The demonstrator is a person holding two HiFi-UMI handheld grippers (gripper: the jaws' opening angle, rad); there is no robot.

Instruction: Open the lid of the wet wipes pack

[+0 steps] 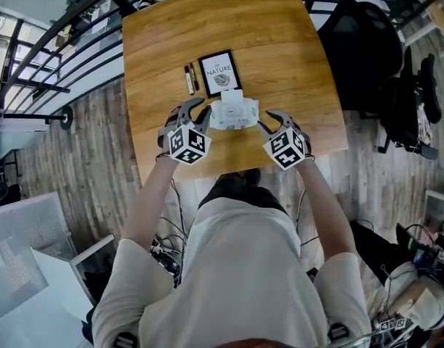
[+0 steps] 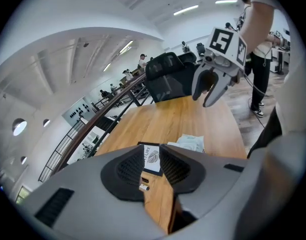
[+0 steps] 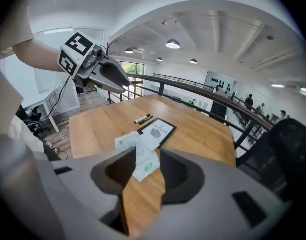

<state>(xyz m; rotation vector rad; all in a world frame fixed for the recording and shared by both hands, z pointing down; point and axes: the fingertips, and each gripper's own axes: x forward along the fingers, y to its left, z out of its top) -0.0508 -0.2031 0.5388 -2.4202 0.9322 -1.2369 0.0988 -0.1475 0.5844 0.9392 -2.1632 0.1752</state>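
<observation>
The white wet wipes pack (image 1: 232, 113) lies on the wooden table (image 1: 294, 56) near its front edge, and its far end overlaps a black-framed card (image 1: 219, 73). I cannot make out how the lid stands. My left gripper (image 1: 195, 114) hangs above the table just left of the pack, open with nothing between its fingers. My right gripper (image 1: 269, 122) hangs just right of the pack, also open and holding nothing. The left gripper (image 2: 153, 154) frames the card (image 2: 153, 160), with the pack (image 2: 191, 142) to the right. Through the right gripper (image 3: 148, 156) I see the pack (image 3: 147, 166) below.
Two pens (image 1: 191, 78) lie left of the card. A black office chair (image 1: 363, 46) stands at the table's right side and a metal railing (image 1: 55, 42) runs along its left. The person's legs are against the table's front edge.
</observation>
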